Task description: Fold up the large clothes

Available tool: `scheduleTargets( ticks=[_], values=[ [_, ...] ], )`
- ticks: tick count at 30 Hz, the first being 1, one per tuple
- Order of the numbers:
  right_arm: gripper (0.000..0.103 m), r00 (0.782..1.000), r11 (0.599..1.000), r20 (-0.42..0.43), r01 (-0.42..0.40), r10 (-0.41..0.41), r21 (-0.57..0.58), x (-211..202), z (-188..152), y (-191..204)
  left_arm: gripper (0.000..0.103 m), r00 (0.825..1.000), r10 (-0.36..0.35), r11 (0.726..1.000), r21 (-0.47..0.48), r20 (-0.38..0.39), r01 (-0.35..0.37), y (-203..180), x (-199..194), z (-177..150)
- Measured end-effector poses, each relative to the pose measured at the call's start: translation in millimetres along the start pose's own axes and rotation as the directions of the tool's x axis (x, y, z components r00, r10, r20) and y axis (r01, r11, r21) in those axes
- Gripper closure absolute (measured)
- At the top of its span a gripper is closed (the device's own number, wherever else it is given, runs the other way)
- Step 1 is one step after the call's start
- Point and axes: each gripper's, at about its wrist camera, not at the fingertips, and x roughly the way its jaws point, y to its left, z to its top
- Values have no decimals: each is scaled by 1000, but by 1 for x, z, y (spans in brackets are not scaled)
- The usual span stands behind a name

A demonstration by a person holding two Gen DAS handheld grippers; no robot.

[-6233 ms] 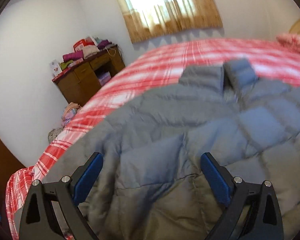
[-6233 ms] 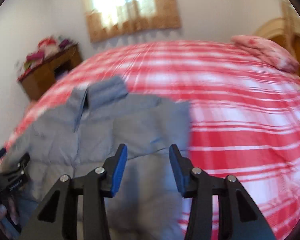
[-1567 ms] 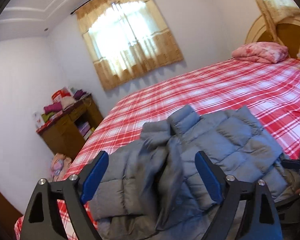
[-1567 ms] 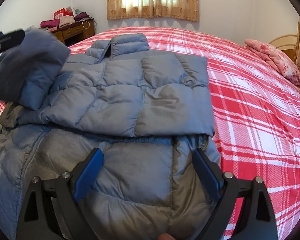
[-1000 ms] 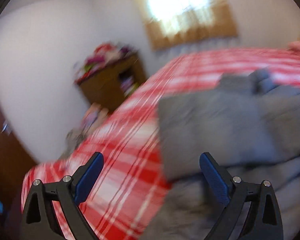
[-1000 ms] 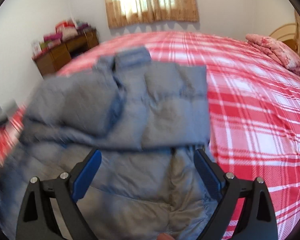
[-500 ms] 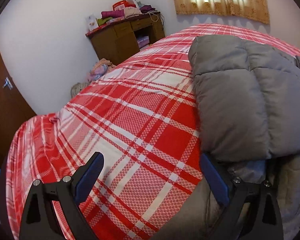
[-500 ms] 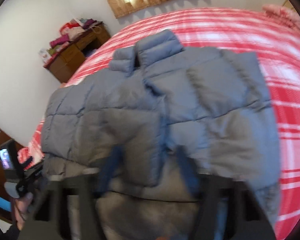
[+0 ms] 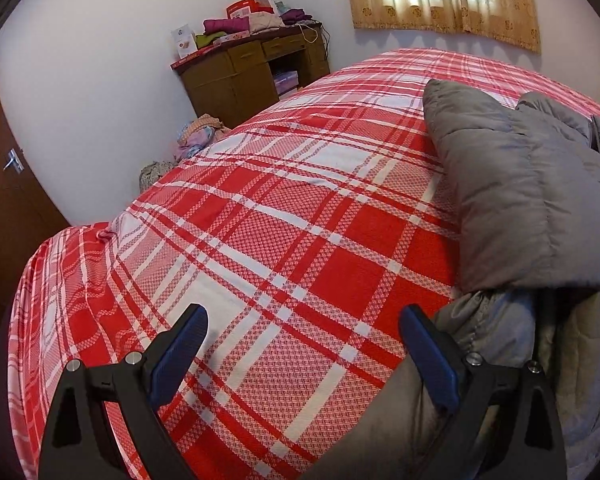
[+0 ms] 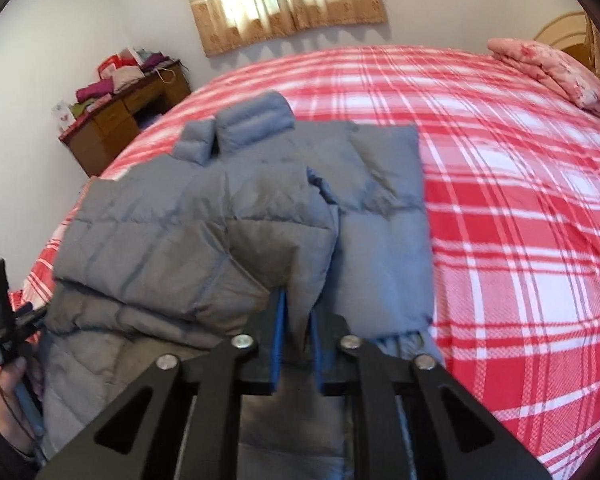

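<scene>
On the bed [image 9: 260,240] is where my grey puffer jacket [image 10: 228,216] sits, lying flat on the red and white plaid cover, collar pointing toward the window end. It's quilted in big squares and both sleeves are folded in over the chest, so the top half looks like a tidy padded rectangle with the looser hem spilling toward me. From my left camera the jacket [image 9: 532,208] fills the right edge and plaid takes up everything else.

My right gripper [image 10: 296,332] is pinched down tight on the lower edge of the folded left sleeve, fabric bunched between the blue pads. My left gripper [image 9: 304,344] is spread wide with nothing in it, hovering over the cover just beside the jacket's hem.

Room-wise: a brown desk [image 9: 252,72] piled with clothes against the white wall, tan curtains [image 10: 284,0] over the window, a pink pillow [image 10: 556,72] at the far corner, and a small heap of clothes [image 9: 200,136] on the floor.
</scene>
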Motion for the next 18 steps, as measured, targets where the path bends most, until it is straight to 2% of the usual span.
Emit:
scheduleTargets(
  ticks=[1, 3, 6, 7, 9, 11, 13, 16, 18],
  values=[
    [67, 1000, 1000, 2, 0, 0, 25, -2, 1, -4, 6, 1000, -13, 1000, 8, -15, 13, 0, -1, 3],
    [58, 1000, 999, 11, 9, -9, 46, -12, 4, -9, 6, 999, -38, 999, 9, -20, 38, 6, -8, 8],
    [58, 993, 994, 57, 103, -104, 28, -37, 9, -8, 6, 996, -53, 998, -15, 74, 54, 19, -39, 23],
    [56, 990, 992, 73, 121, -123, 29, -43, 11, -8, 6, 989, -77, 996, -31, 125, 82, 22, -54, 31],
    [52, 977, 986, 132, 162, -165, 36, -54, 20, -4, 6, 979, -118, 991, -38, 168, 126, 16, -68, 42],
    [53, 980, 993, 157, 119, -120, 18, -52, 30, 8, 6, 965, -193, 981, 4, 180, 196, -8, -76, 56],
    [53, 984, 994, 154, 101, -94, -36, -38, 40, 30, 6, 953, -237, 971, 65, 188, 229, -37, -78, 63],
    [55, 989, 992, 131, 81, -68, -97, -10, 46, 53, 6, 941, -271, 954, 184, 203, 235, -88, -71, 63],
    [55, 992, 991, 108, 72, -59, -114, 12, 47, 57, 6, 948, -256, 945, 255, 187, 205, -117, -57, 56]
  ],
)
